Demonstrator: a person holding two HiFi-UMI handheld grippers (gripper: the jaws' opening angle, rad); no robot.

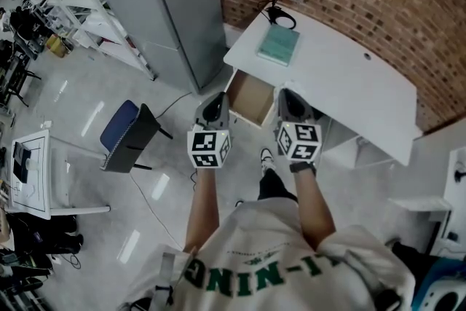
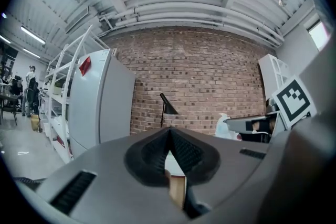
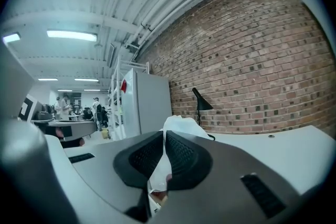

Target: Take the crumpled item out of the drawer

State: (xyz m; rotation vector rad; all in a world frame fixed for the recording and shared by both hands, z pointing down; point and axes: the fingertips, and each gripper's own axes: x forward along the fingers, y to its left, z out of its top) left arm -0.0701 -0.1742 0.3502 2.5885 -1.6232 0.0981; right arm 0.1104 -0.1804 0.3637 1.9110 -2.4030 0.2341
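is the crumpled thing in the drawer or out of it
Out: the right gripper is shut on the crumpled white item, and the open drawer shows only its bare brown inside.

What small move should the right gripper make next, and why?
Probably carry it sideways over the white desk and lower it: the right gripper is shut on the crumpled white item, and the drawer stands open below.

Drawer (image 1: 251, 101) open-topped; desk (image 1: 342, 76) edge right, fridge (image 1: 175, 4) left.
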